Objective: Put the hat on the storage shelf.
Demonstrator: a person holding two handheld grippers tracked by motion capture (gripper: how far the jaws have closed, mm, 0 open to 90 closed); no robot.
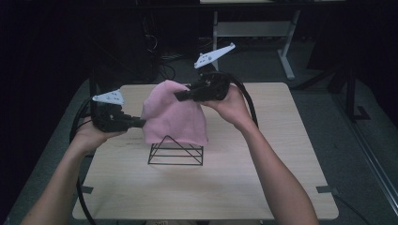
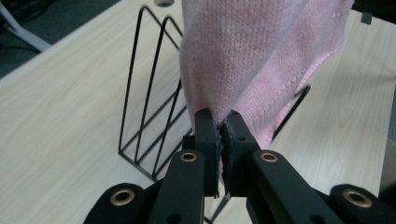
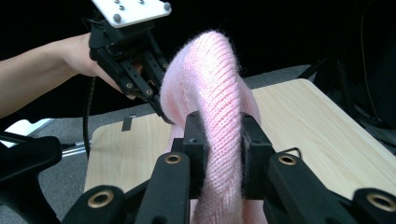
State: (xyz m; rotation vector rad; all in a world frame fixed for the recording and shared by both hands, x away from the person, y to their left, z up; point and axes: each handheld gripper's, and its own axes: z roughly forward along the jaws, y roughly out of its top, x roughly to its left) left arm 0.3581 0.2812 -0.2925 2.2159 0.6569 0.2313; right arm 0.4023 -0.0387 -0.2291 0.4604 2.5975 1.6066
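While draped over the black wire triangular rack (image 1: 175,152), hung in the middle of the light wooden worktop (image 1: 263,187): the soft pink knitted cloth (image 1: 174,117), lifted on two sides. Left claw (image 1: 139,123) closed tight on a thin edge of the cloth, jaws almost meeting, seen well in the left gripper view (image 2: 223,128). Right claw (image 1: 180,95) clamped on a thick bunched fold near the top of the cloth, jaws kept a little apart by the knit between them, clear in the right gripper view (image 3: 223,135). Cloth lower part resting against the rack, upper part raised like a small tent between both claws.

Judged light, limp and stretchy; no stiffness at all, so likely to sag and slide off thin wire if released unevenly. Not fragile, yet loose fuzzy loops could snag on rack corners or jaw edges. Best taken at the hem or at a gathered fold, as done here, two holds well apart to keep it spread.

Hard to make out: how many wire dividers stood under the cloth, most of them covered. Far side of the cloth hidden in the high view. Background very dark, only a grey table leg (image 1: 286,61) and the floor recognised. Exact contact between cloth and rack top not visible.
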